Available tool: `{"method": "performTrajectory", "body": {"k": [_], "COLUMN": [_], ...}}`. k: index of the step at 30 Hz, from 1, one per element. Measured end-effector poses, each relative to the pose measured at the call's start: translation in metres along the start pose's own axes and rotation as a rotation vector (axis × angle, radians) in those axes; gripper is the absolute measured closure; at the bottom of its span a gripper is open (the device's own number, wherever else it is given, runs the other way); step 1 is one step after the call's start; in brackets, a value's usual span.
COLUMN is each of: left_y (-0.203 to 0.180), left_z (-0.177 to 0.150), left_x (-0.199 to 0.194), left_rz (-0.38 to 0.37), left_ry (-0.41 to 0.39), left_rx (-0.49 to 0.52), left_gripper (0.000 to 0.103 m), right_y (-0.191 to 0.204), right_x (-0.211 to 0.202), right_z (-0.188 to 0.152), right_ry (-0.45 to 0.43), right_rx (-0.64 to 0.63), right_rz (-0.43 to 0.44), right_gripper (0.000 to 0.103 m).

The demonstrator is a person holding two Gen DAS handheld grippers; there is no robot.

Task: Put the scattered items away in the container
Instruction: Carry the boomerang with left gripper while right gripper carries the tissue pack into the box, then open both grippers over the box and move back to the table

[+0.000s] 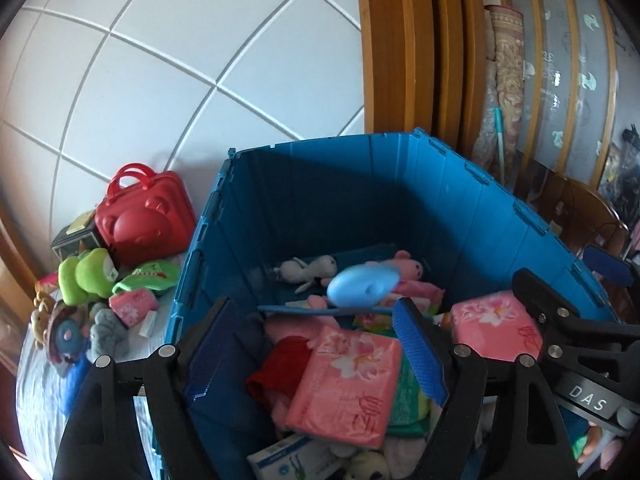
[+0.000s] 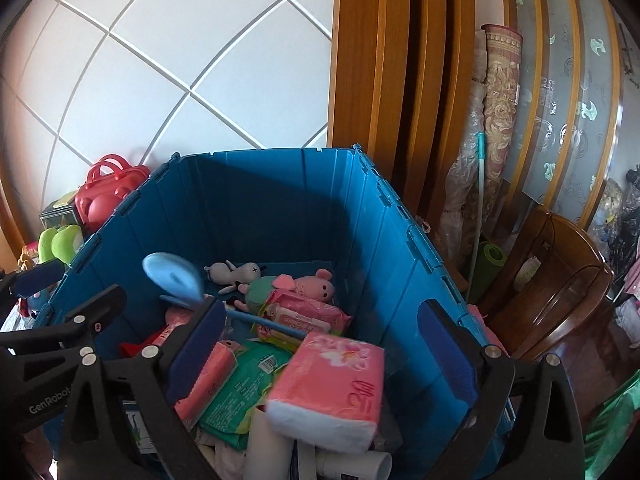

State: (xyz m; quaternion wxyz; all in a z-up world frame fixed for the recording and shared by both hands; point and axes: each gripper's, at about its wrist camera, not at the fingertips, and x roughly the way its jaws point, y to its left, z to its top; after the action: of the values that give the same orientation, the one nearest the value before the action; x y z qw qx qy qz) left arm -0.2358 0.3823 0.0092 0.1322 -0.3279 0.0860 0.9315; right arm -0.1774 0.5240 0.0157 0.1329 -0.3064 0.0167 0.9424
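A big blue crate holds plush toys, wipes and pink tissue packs. My left gripper hangs over its near side, open, with nothing touching its pads. Just past its fingertips a light-blue paddle on a thin blue stick shows blurred above the contents. My right gripper is open over the crate's right part. A blurred pink tissue pack sits between its fingers, and neither pad touches it. Another pink pack lies on the pile.
Left of the crate, on a pale cloth, lie a red bear-shaped case, green plush toys, a small pink pack and other toys. A wooden door frame, a rolled carpet and a dark wooden chair stand at the right.
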Motion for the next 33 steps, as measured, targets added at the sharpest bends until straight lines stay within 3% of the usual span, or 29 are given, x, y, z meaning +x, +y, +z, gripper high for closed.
{"method": "performTrajectory", "body": {"k": [22,27,33], "left_y": [0.046,0.066,0.116], "left_z": [-0.036,-0.049,-0.073], "left_x": [-0.035,-0.048,-0.063], "left_rz": [0.066,0.109,0.192], "left_ry": [0.001,-0.006,0.004], "left_rx": [-0.086,-0.107,-0.171], "left_gripper": [0.017,0.017,0.017], "right_y": [0.020,0.039,0.087], "right_x": [-0.026,-0.033,-0.040], "right_z": [-0.019,-0.019,-0.019], "right_ry": [-0.017,-0.034,-0.055], "right_rx": [-0.002,-0.019,-0.048], "right_rz": [0.075,0.125,0.211], "right_gripper": [0.000,0.000,0.000]}}
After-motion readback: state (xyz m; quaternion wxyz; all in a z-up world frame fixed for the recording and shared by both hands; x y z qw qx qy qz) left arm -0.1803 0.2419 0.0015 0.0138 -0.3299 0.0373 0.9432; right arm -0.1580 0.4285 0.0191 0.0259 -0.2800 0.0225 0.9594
